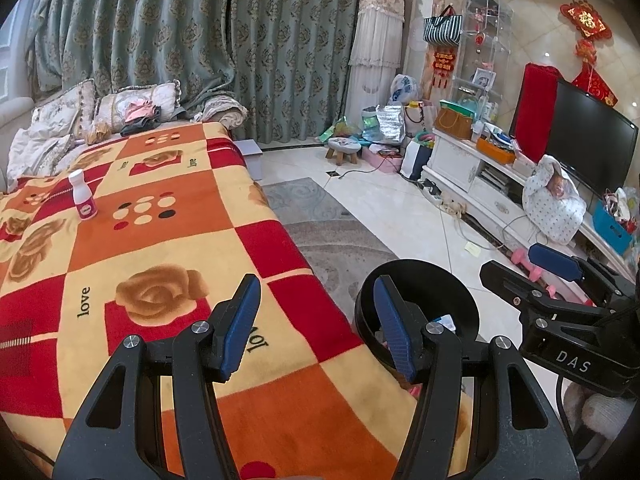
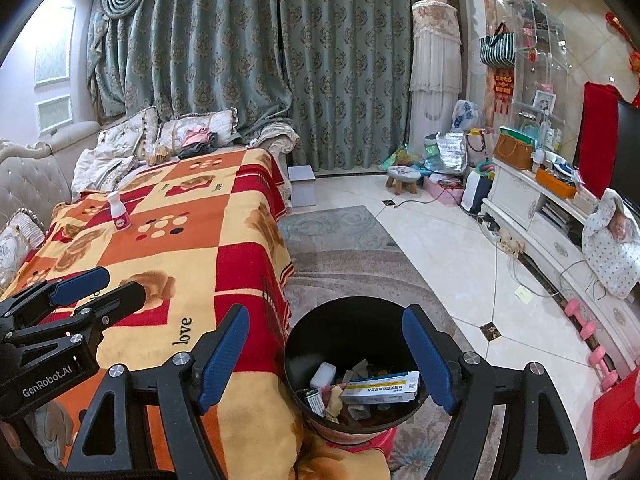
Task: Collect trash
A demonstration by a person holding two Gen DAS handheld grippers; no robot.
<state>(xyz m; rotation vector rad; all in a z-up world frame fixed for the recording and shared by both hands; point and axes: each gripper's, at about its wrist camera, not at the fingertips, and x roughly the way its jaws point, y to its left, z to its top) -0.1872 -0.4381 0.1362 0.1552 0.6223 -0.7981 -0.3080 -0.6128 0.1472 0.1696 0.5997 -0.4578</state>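
Observation:
A white bottle with a pink label stands upright far off on the red, orange and yellow checked blanket. Beside the blanket's edge stands a black round bin holding a blue-and-white box and several other scraps. My right gripper hovers open above the bin with nothing between its blue pads. Over the blanket's near corner, left of the bin, my left gripper is open and holds nothing.
The bin rests on a red stool on a grey rug. A white TV stand with a TV lines the right wall. Pink dumbbells and cables lie on the tiles. Cushions and clothes pile at the blanket's far end.

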